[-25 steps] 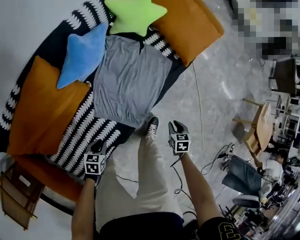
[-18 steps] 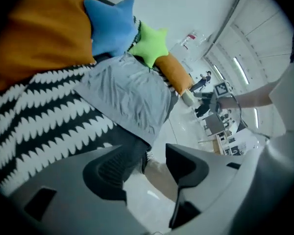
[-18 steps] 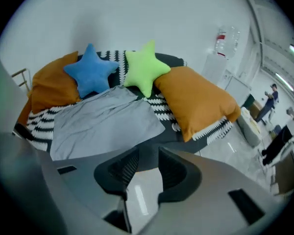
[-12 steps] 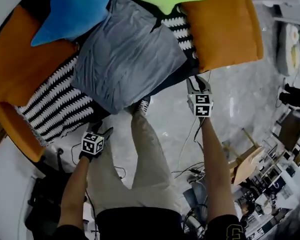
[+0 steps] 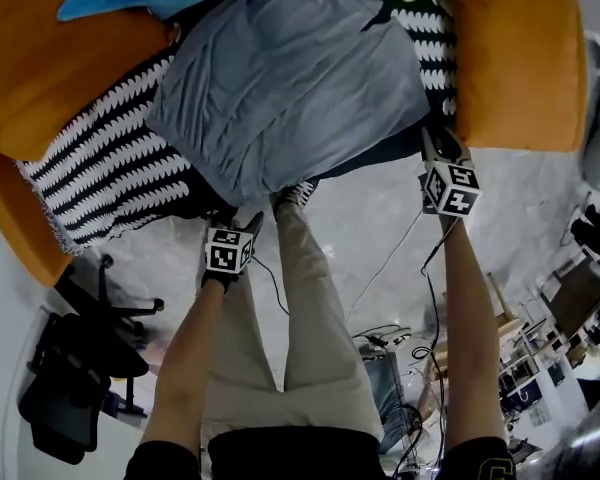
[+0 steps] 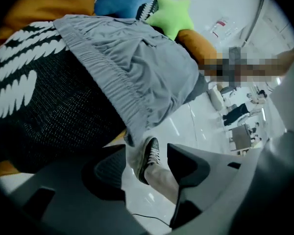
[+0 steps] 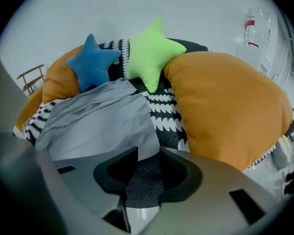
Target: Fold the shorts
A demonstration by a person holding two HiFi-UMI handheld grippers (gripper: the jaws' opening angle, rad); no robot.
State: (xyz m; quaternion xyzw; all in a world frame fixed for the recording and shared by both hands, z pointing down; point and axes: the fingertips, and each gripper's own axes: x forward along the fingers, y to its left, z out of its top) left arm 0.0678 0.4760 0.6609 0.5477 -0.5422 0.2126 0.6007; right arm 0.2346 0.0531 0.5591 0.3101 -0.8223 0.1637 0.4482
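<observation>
I see the grey shorts (image 5: pixel 290 78) spread flat on the patterned sofa (image 5: pixel 110 178), between orange cushions (image 5: pixel 520 58). My left gripper (image 6: pixel 146 153) hangs just off the shorts' near edge, jaws wide after just opening, nothing between them. My right gripper (image 7: pixel 144 163) is near the shorts' right corner, its jaws narrow, just eased slightly apart and empty.

the left gripper (image 6: pixel 147 169) has just been opening, jaws apart and gripping nothing. grey shorts (image 6: pixel 137 67) lie beyond on a patterned cover (image 6: pixel 34 97)
</observation>
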